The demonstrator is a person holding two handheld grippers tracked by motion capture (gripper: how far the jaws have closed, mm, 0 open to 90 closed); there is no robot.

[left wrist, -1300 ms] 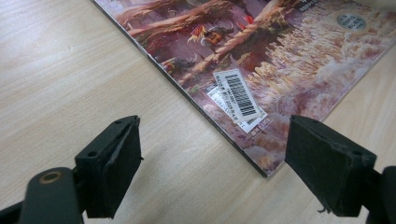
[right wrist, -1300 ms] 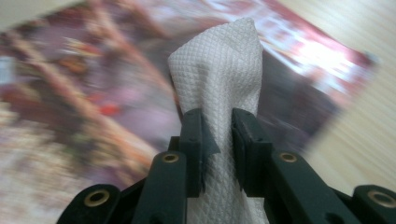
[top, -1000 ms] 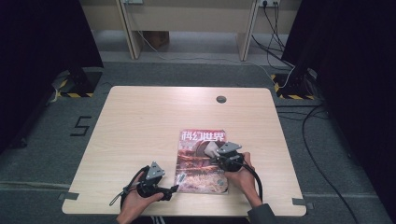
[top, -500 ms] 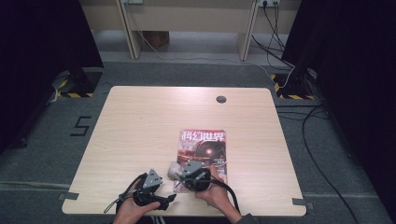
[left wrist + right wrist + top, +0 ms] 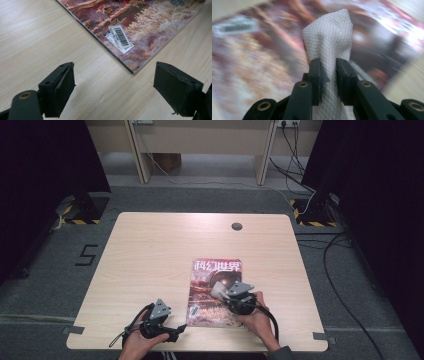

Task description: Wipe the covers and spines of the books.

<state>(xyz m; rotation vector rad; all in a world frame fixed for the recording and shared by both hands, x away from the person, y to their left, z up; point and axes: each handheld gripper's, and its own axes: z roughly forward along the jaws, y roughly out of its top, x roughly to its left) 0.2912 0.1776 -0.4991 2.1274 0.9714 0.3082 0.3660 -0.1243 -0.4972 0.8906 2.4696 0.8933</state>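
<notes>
A magazine [image 5: 215, 290] with a red illustrated cover lies flat on the wooden table [image 5: 150, 255], near its front edge. My right gripper [image 5: 219, 292] is over the cover, shut on a folded white paper towel [image 5: 329, 50] that sticks up past the jaws; the cover [image 5: 262, 50] behind it is blurred. My left gripper [image 5: 181, 326] rests low at the table's front, just left of the magazine's near left corner [image 5: 131, 70]. Its jaws stand wide open, with bare table between them and the corner just ahead. A barcode sticker [image 5: 121, 37] marks that corner.
A round cable hole [image 5: 236, 226] sits at the table's far edge. Cables [image 5: 340, 285] run across the grey floor on the right, and a "5" mark [image 5: 87, 255] is on the floor at left.
My right gripper with the towel swept left across the magazine's lower part, then back right to the cover's middle. The left gripper stayed near the front corner.
</notes>
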